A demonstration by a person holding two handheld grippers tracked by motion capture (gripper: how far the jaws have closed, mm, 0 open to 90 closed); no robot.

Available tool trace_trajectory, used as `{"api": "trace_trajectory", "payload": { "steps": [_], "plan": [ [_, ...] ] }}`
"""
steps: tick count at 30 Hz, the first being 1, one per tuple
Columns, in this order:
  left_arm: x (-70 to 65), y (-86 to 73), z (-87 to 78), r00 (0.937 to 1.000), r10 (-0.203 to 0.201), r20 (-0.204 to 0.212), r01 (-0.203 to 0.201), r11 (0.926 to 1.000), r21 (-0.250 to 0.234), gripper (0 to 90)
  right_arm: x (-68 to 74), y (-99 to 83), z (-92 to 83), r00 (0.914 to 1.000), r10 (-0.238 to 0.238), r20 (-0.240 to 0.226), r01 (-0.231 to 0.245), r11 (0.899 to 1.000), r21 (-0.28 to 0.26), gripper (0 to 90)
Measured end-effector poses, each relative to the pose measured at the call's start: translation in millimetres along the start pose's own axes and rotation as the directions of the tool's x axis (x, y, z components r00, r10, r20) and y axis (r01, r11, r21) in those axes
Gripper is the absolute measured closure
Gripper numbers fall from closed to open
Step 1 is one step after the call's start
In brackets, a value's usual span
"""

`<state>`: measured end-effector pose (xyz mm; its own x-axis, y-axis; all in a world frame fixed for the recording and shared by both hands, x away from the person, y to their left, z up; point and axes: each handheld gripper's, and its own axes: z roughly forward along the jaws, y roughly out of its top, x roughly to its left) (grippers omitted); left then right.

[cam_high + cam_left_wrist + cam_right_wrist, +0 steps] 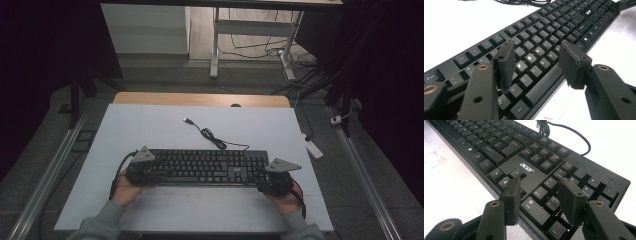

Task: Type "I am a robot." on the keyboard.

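A black Acer keyboard (205, 167) lies flat across the near half of the white table top (150, 125). Its cable (210, 134) curls away toward the far side and ends in a loose USB plug (187, 120). My left gripper (154, 175) is at the keyboard's left end. In the left gripper view it (536, 50) stands open just above the letter keys (531, 58), with nothing pinched. My right gripper (265, 181) is at the right end. There it (539, 182) is open over the number pad (554, 195), and its left jaw hangs near the front edge.
A white power strip (314, 148) lies off the table's right edge, on the floor. A wooden strip (200, 99) borders the far side. Desk legs and cables (250, 50) stand beyond it. Bare white surface lies in front of and behind the keyboard.
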<state>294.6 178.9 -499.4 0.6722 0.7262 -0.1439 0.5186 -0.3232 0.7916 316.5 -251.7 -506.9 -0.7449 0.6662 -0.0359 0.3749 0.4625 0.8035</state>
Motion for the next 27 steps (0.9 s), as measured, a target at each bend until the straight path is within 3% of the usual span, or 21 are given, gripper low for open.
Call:
{"api": "trace_trajectory", "payload": {
  "steps": [17,27],
  "plan": [
    [8.3,0.4,-9.4,0.9994,-0.023,-0.027,0.022,0.9995,-0.023,42.7,-0.4,-0.2,0.3,1.0000,0.000,0.002,0.000,1.000,-0.004,53.6],
    [19.7,-4.0,-11.2,0.9956,-0.042,-0.084,0.042,0.9991,-0.005,51.4,-0.4,-0.3,0.2,1.0000,0.000,0.003,0.000,1.000,-0.001,53.5]
  ]
}}
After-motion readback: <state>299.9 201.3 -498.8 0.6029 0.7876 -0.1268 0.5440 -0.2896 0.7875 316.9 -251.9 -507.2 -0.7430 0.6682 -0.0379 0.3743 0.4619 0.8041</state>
